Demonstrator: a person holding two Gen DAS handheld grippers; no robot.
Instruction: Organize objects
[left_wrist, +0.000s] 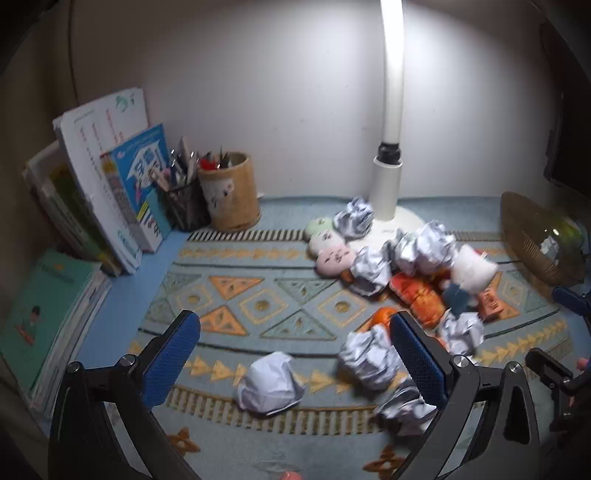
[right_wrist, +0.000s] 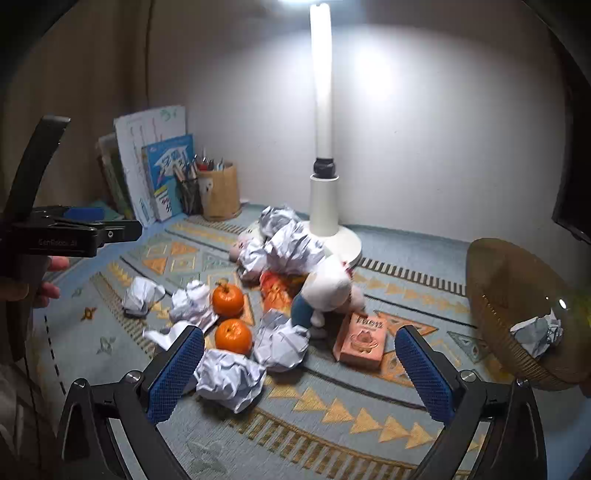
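Between both spread tools (left_wrist: 295, 354) (right_wrist: 299, 363), bare patterned mat (right_wrist: 332, 435) shows

Counts, right wrist view — two oranges (right_wrist: 228, 299) (right_wrist: 233, 336), side by side at centre. One pink box (right_wrist: 364, 341) at 5 o'clock from them. One white plush toy (right_wrist: 327, 286). One lamp (right_wrist: 325, 206) at 12 o'clock. Two pen holders (right_wrist: 219, 192) (right_wrist: 190, 195). One basket (right_wrist: 517, 314) at 3 o'clock — one paper ball (right_wrist: 537, 334) inside. Loose crumpled paper balls (right_wrist: 229, 378) on the bench: about eight, overlap blurs the tally.
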